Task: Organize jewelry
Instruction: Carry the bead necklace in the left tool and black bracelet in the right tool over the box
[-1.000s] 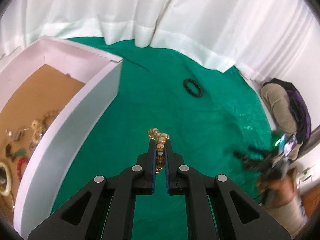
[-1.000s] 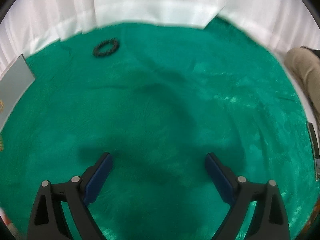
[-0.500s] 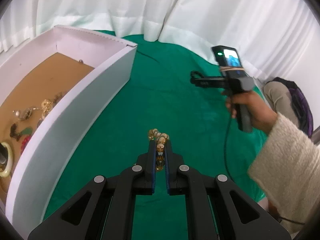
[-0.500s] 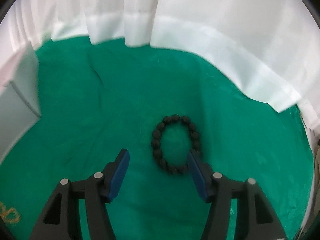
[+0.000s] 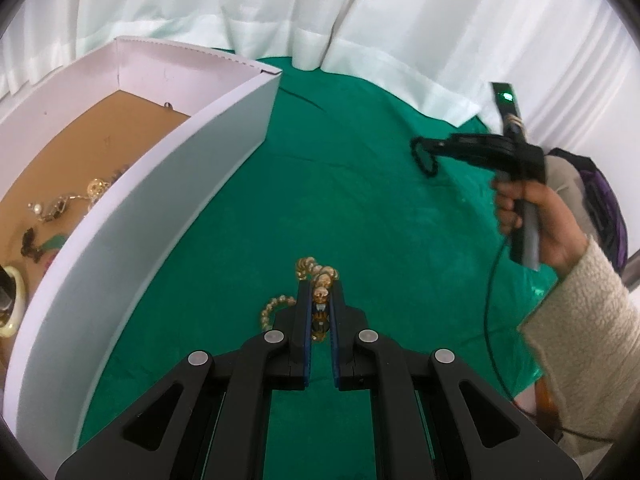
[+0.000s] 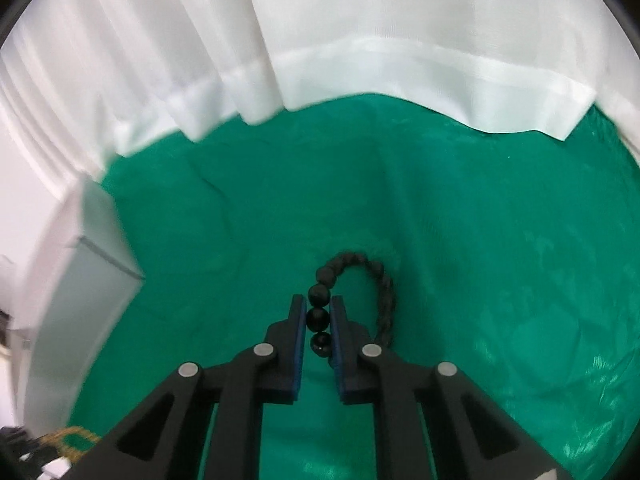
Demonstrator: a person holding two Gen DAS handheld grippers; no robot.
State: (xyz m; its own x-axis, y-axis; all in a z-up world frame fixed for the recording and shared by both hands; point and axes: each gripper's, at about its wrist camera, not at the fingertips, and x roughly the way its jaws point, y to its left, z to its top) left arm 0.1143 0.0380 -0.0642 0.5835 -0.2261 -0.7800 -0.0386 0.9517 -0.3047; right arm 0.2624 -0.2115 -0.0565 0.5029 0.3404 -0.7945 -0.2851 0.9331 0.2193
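Observation:
My left gripper [image 5: 319,286] is shut on a gold bead bracelet [image 5: 320,276], held above the green cloth to the right of the white box [image 5: 172,184]. The box has a brown floor with several jewelry pieces [image 5: 72,204] in it. My right gripper [image 6: 319,302] is shut on a black bead bracelet [image 6: 352,272], whose loop hangs off to the right of the fingers. In the left wrist view the right gripper [image 5: 424,152] shows at the far right with the black bracelet [image 5: 426,166] dangling from its tip.
Green cloth [image 6: 480,260] covers the table. White curtains [image 6: 360,40] hang behind and at the sides. The box corner [image 6: 92,264] stands at the left of the right wrist view. A dark bag [image 5: 600,200] lies beyond the table's right edge.
The right gripper closed on the black bracelet and lifted it off the cloth. The left gripper moved toward the box with the gold bracelet still held.

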